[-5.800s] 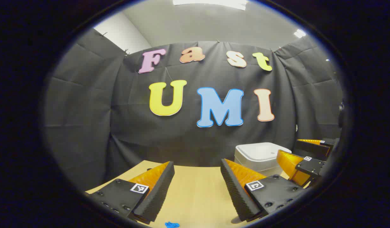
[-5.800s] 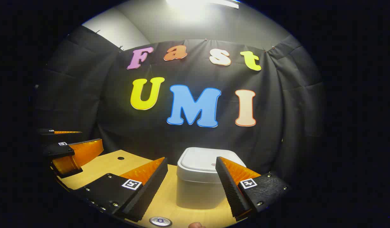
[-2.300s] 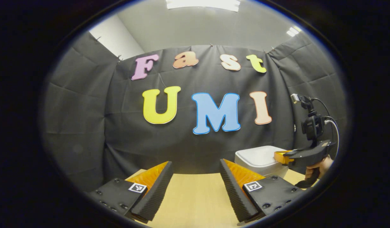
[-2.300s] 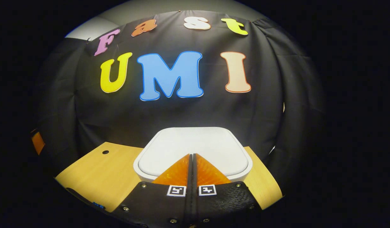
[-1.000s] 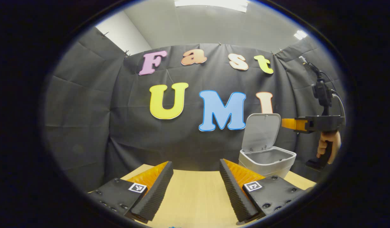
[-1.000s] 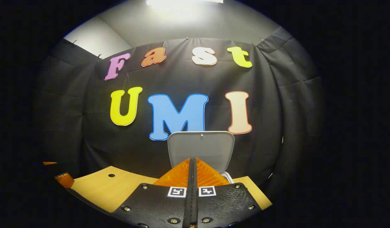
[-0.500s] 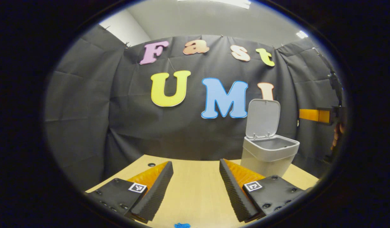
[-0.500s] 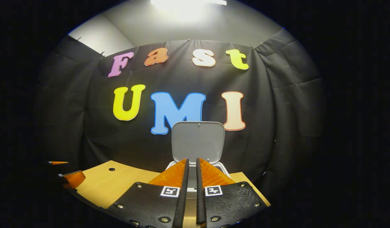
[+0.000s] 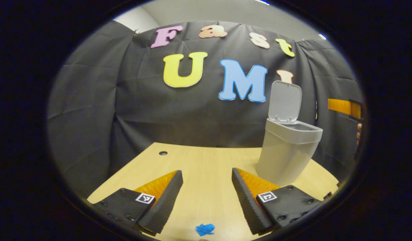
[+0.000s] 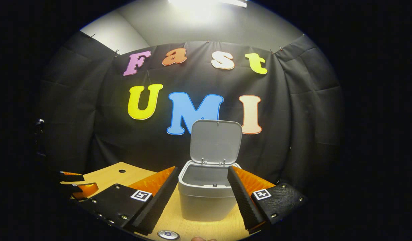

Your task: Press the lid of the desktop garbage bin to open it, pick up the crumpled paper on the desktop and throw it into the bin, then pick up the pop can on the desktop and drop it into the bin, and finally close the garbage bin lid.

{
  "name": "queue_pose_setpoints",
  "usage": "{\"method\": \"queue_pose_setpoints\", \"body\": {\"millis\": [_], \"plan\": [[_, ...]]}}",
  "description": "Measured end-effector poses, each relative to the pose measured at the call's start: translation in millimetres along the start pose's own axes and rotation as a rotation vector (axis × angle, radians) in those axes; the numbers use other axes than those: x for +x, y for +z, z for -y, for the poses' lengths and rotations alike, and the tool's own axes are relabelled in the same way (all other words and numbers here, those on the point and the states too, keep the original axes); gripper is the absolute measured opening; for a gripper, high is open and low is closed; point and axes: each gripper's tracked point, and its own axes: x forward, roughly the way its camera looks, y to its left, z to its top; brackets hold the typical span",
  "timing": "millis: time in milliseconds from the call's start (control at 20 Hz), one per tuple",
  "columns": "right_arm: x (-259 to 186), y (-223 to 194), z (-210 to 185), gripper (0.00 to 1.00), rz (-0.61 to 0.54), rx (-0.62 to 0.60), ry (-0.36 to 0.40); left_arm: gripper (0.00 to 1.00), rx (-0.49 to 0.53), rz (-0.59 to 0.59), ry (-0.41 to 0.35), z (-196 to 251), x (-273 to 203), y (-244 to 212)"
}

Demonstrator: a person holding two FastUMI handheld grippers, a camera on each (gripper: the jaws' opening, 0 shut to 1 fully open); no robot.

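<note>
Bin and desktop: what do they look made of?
Garbage bin: looks like moulded plastic, light grey, matte; smooth rounded corners, and the raised lid sits on small hinges. Desktop: pale wood-look surface with faint straight grain, low sheen; could be laminate or veneer, can't tell. It has a round cable hole.

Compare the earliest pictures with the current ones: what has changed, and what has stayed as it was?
The bin's lid went from shut to standing upright. The right gripper closed, pressed it, pulled back and reopened. The left gripper tilted down towards the paper, holding nothing. The bin, can and paper stayed on the desk.
</note>
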Motion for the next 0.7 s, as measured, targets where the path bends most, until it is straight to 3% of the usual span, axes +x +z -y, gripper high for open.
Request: {"method": "queue_pose_setpoints", "body": {"millis": [700], "plan": [[-35.5, -29.9, -18.3, 0.94, -0.075, 0.017, -0.028, 0.96, 0.069, -0.413, -0.071, -6.1, 7.3, -162.5]]}}
